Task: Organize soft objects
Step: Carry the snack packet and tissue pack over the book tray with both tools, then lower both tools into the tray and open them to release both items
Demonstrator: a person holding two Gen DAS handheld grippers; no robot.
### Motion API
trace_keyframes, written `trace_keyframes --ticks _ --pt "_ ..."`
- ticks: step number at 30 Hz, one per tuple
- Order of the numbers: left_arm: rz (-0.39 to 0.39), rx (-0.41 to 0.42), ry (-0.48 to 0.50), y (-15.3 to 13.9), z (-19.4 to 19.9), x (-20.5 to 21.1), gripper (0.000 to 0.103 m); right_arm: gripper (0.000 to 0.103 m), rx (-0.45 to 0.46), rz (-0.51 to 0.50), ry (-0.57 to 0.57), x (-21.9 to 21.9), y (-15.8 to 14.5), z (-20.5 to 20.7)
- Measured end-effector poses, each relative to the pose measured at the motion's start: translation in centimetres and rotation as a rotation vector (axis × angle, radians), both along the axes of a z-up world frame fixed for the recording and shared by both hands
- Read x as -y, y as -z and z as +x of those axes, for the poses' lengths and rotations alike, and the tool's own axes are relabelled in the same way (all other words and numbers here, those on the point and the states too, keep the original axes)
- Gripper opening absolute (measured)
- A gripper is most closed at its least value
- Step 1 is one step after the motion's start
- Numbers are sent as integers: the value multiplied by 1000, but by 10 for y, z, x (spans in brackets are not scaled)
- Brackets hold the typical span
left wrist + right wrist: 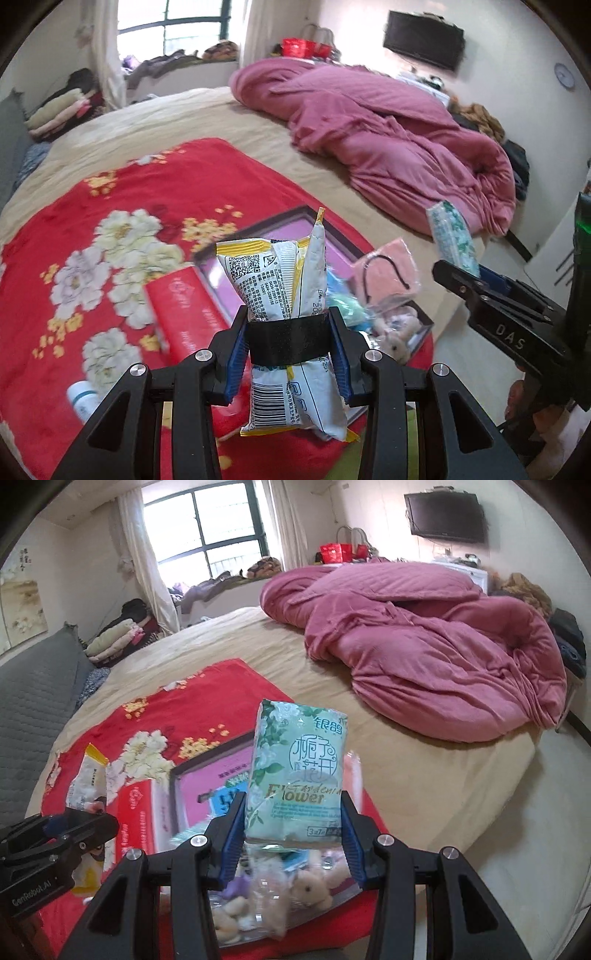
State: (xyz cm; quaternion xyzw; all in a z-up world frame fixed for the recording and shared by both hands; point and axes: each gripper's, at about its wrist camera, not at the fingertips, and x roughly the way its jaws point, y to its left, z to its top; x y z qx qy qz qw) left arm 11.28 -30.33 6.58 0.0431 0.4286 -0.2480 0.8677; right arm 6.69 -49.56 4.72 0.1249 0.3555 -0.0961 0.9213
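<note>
Holding two packets: my left gripper (290, 334) pinches a white-and-yellow pouch (284, 280) at lower centre; my right gripper (293, 834) clamps a green tissue pack (297, 771) mid-frame, above the red floral blanket (207, 686).

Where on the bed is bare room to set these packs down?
Free: the beige sheet between the red blanket and the pink quilt. Crowded: the tray, with toys and packets, and the red box beside it.
</note>
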Motion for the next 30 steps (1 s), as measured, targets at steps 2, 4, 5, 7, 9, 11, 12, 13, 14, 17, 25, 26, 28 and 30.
trace_keyframes --ticks 2,4,5,7,9,11,12,13,14,17,25,26,28,30 --pt "8 -27 25 9 3 13 41 47 -17 7 4 8 9 3" --pt "17 -56 50 20 5 26 41 47 -39 19 0 14 20 7" --pt "28 -66 60 25 6 31 41 47 -49 21 -1 15 24 8" --pt "41 -84 79 35 7 41 41 47 -69 31 -9 17 33 11" --pt "53 -95 97 42 8 49 41 47 -88 30 -19 19 41 14" --pt "62 -108 112 50 11 57 41 47 -105 20 -31 18 47 16" --pt "64 -114 119 53 13 60 41 47 -108 18 -38 18 49 17" --pt "70 -121 127 57 14 64 41 47 -114 18 -42 18 51 18" --pt "73 -126 132 60 16 66 41 47 -124 14 -45 17 54 20" --pt "90 -139 144 69 20 74 41 47 -138 8 -61 17 60 24" --pt "118 -175 160 88 31 78 41 47 -210 26 -91 15 85 36" --pt "118 -181 161 90 32 78 41 47 -215 28 -92 16 88 37" --pt "125 -184 162 93 34 78 41 47 -230 20 -93 15 92 40" --pt "125 -190 163 96 36 77 41 47 -233 20 -98 15 95 42"
